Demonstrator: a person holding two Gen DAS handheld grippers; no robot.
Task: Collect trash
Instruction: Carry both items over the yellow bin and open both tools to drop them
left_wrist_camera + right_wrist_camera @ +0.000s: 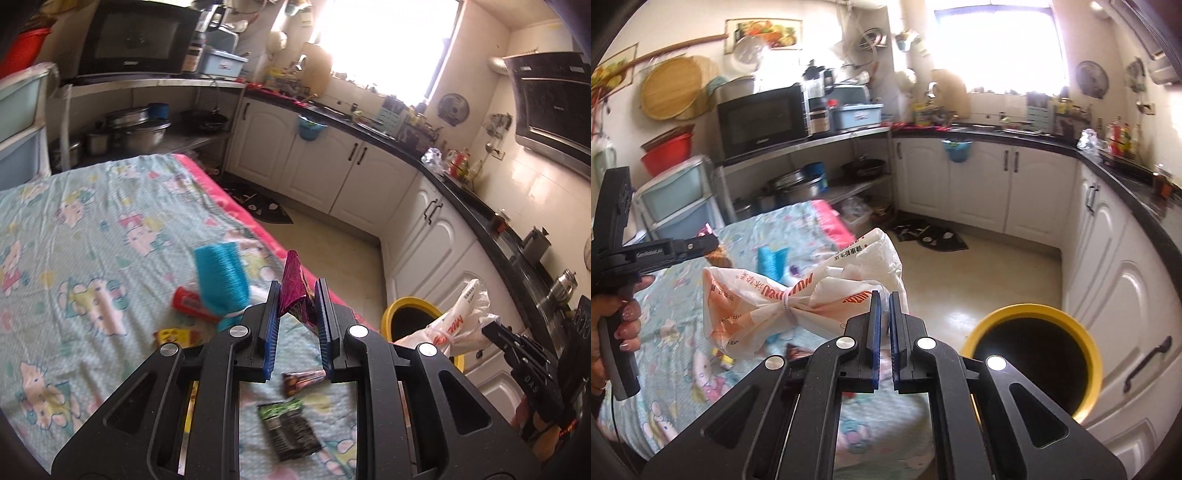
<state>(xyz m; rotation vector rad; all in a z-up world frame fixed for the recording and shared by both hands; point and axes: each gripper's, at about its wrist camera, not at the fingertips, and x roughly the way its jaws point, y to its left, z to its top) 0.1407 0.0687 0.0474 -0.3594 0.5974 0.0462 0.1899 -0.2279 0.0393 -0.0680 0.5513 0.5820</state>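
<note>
The left gripper [298, 295] is clamping a magenta foil wrapper [293, 275]. The right gripper [883, 306] is pinching a knotted white plastic bag [798, 295], with the yellow-rimmed bin [1034, 354] sitting just to its right.

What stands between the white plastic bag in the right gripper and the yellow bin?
Nothing visible does. The right gripper holds the white plastic bag above the table's edge, and the yellow bin stands open on the floor just beside it, with only air and bare floor between.

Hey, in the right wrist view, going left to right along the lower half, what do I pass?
Hand on the left gripper → tied plastic bag → right gripper gripping the bag → yellow-rimmed bin → cabinet handle.
</note>
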